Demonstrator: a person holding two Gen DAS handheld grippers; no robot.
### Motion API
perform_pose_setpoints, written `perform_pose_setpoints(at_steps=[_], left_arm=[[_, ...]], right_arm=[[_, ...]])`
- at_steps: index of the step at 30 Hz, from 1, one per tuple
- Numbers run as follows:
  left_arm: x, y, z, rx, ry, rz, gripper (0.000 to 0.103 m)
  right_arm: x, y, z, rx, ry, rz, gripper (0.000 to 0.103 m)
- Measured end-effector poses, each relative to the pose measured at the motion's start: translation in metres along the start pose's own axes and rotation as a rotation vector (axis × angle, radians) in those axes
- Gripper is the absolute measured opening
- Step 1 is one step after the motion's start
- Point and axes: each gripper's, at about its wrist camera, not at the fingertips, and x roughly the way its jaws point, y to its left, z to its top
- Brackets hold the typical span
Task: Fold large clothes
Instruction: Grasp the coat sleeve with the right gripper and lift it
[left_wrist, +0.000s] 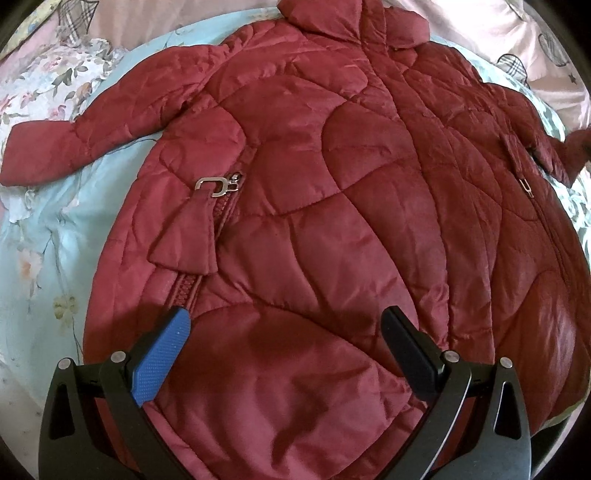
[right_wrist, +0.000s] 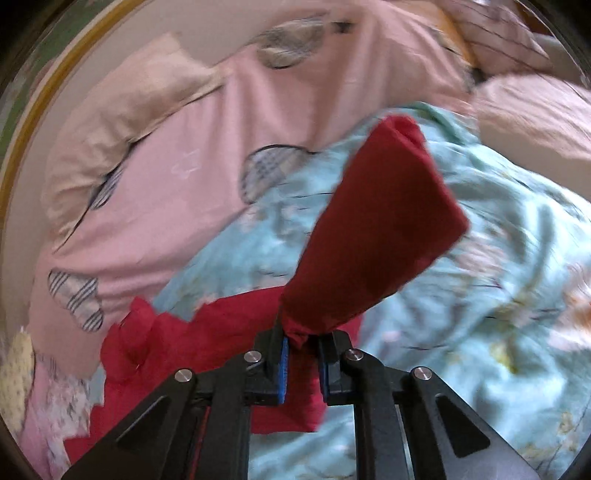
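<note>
A pale blue floral quilt covers the bed, bearing the spread red padded coat beside pink bedding.
</note>
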Motion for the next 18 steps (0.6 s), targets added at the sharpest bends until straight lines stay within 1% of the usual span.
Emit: perform_pose_setpoints(at_steps=[6,10,13,18], left_arm=[[-0.003,0.013,0.004,-0.023,-0.026,0.003,0.103],[-0.002,0.025,0.009,-0.047,-0.042,-0.004,0.103],[0.000,0.032,0.013,-0.063,-0.042,-0.033,0.103],[-0.006,0.043,0.020,-0.089,-0.074,-0.106,0.103]], right_arm=[[0.008,0.062,-0.013,-0.111,0.049,0.096,0.011],[0.021,0.106,-0.034,-0.172,0.109,0.159,0.010],[0.029,0.133,-0.050,-0.211,0.146,0.196,0.010],[0.046,0.189,-0.085,-0.302,0.233,0.265,0.009]])
